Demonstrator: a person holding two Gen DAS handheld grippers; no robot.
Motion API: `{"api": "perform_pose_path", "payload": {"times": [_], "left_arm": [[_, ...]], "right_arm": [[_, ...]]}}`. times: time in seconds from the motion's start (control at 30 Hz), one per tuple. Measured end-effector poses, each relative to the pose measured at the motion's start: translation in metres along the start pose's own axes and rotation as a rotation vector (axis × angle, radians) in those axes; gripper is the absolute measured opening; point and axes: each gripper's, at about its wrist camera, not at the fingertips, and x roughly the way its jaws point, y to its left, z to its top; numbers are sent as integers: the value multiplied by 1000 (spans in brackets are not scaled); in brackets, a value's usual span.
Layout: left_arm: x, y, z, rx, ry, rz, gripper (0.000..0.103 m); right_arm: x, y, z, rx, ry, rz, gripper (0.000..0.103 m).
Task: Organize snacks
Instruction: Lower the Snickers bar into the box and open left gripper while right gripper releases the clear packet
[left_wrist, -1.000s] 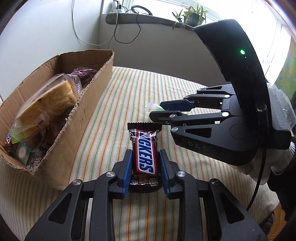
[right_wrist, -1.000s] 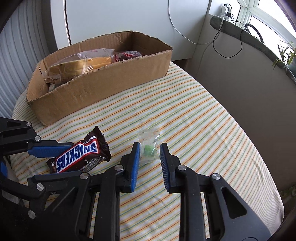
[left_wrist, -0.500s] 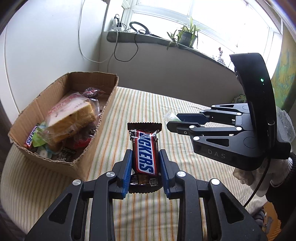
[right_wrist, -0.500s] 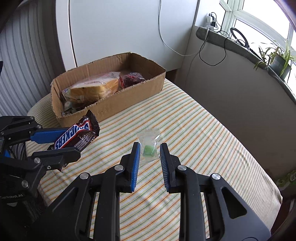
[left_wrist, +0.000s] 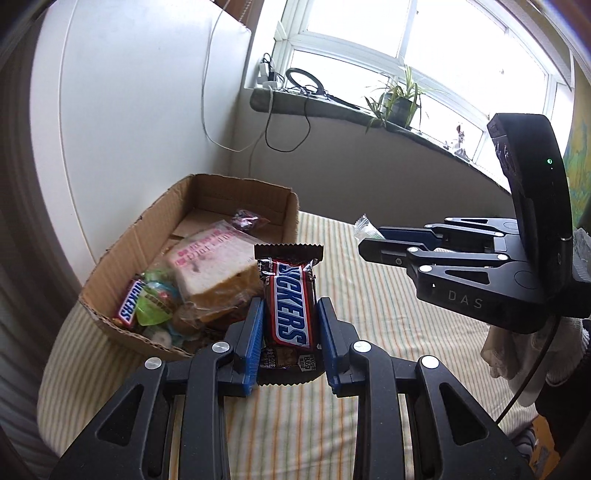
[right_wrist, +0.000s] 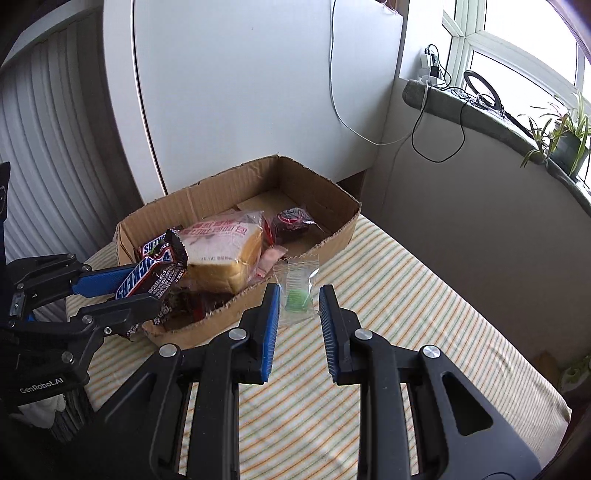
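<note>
My left gripper (left_wrist: 290, 314) is shut on a brown Snickers bar (left_wrist: 290, 297) and holds it in the air by the near end of the cardboard box (left_wrist: 110, 258). In the right wrist view the same bar (right_wrist: 151, 275) hangs over the box's near left corner (right_wrist: 207, 321). My right gripper (right_wrist: 297, 291) is shut on a small clear packet with a green sweet (right_wrist: 295, 291), lifted above the striped cloth (right_wrist: 406, 314) beside the box's long wall. In the left wrist view the right gripper (left_wrist: 369, 240) shows at the right, with only the packet's crimped edge (left_wrist: 360, 223) visible.
The box holds a bagged bread slice (right_wrist: 225, 251), another Snickers bar (left_wrist: 129, 302), a dark wrapped cake (right_wrist: 291, 221) and several small sweets. A windowsill with cables (left_wrist: 291, 96) and a plant (left_wrist: 399, 99) runs behind. The cloth's edge drops off at the right.
Both grippers have risen from the cloth with their snacks. The left one has carried the Snickers bar over toward the box, and the box now shows from higher up.
</note>
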Motion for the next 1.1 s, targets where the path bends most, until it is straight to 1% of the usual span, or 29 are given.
{"api": "perform_pose_path", "payload": {"times": [0.47, 0.77, 0.93, 0.97, 1.0, 1.03, 1.1], "left_arm": [[8, 51, 29, -46, -43, 77, 27], [13, 72, 31, -71, -40, 103, 27], [13, 79, 30, -81, -39, 111, 27], [13, 79, 30, -82, -39, 113, 27], [12, 80, 29, -81, -43, 116, 27], [11, 79, 29, -80, -46, 119, 27], [10, 79, 30, -79, -46, 119, 27]], "right_arm": [[40, 1, 39, 59, -6, 32, 23], [65, 16, 47, 36, 26, 66, 23], [68, 19, 47, 28, 23, 58, 23], [68, 19, 47, 29, 23, 57, 24], [67, 19, 47, 32, 22, 58, 30], [66, 18, 46, 34, 19, 56, 39], [62, 17, 46, 39, 7, 53, 47]]}}
